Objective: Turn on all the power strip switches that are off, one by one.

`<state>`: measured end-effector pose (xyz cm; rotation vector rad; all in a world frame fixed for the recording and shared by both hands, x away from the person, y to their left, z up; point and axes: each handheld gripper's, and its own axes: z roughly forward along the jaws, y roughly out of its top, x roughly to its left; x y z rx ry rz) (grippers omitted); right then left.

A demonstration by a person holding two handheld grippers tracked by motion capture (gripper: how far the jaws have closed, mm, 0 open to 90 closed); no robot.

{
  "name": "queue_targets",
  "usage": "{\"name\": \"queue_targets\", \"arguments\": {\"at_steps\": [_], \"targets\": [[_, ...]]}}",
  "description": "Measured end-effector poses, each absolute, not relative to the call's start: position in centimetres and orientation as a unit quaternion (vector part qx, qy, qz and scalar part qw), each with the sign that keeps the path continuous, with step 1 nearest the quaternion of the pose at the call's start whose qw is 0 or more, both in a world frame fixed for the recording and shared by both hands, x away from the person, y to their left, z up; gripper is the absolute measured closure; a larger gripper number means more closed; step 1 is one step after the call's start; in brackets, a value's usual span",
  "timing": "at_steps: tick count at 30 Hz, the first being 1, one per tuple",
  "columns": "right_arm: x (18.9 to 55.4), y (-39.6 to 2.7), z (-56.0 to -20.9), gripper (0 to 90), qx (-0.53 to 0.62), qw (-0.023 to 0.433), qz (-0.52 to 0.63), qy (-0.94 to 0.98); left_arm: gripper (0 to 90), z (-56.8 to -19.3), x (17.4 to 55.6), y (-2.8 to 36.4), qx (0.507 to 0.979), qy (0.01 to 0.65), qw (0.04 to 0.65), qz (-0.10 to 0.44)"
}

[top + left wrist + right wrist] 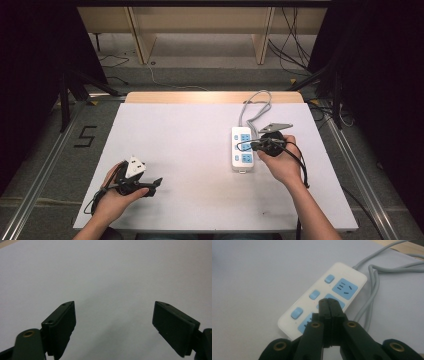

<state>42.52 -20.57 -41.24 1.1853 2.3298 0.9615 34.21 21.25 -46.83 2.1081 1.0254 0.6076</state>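
A: Strip (243, 148) lies right of centre on tabletop (190, 150). Right gripper (328, 305) jaws pressed together, poised above its middle socket; a switch press is judged in hand.

B: Left gripper (113, 320) jaws spread, nothing held. Next: tip to be lowered onto a switch (314, 294).

white table (200, 165), power strip (242, 148), grey cord (252, 106)

Left gripper (156, 183) held low at near left of the power strip (243, 148), well apart, jaws spread wide. Right gripper (328, 305) poised over the strip's middle, jaws pressed together, gripped by right hand (282, 162).
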Motion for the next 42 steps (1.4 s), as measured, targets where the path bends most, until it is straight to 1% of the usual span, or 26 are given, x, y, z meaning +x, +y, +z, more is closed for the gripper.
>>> {"name": "queue_targets", "arguments": {"at_steps": [16,42], "targets": [[44.4,-19.7,-41.0,90.0,0.419,0.179,0.327,0.828,19.0,-46.8,34.2,21.2,0.815,0.396,0.351,0.235],[48.8,-17.6,-40.7,90.0,0.423,0.171,0.299,0.838,19.3,-46.8,34.2,21.3,0.815,0.396,0.352,0.234]]}}
